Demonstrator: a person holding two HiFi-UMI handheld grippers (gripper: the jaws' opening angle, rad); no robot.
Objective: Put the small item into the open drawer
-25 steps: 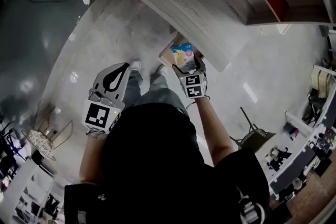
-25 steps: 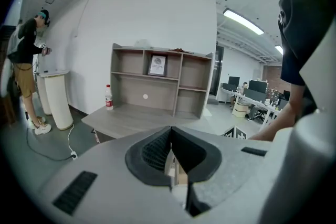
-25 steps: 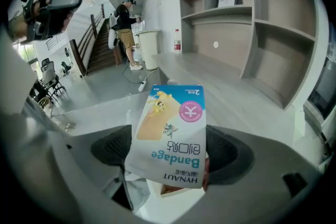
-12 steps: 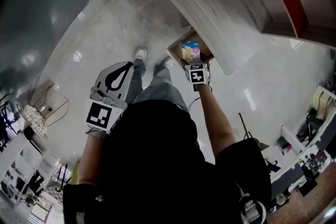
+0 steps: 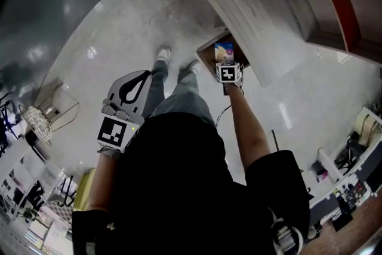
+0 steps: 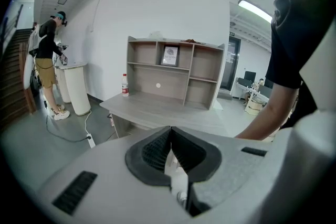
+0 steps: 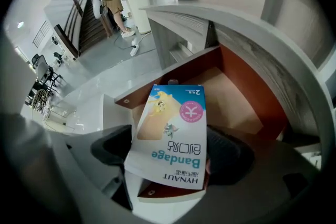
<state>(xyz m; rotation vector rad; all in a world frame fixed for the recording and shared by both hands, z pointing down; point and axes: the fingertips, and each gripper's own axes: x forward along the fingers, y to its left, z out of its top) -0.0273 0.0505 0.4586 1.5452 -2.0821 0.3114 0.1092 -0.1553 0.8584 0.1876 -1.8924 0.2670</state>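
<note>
R gripper (image 7: 172, 156) clamped on the bandage box (image 7: 170, 128), pads on both long sides. Box slightly tilted, print upside-down to my cam. Box hangs over the front of the open drawer (image 7: 233, 99), brown inside, under the grey desk (image 7: 210, 13). I can't tell if box touches drawer floor. L gripper (image 6: 170, 147) pressed closed, nothing betw. jaws, close to the person's torso, well apart from drawer.
</note>
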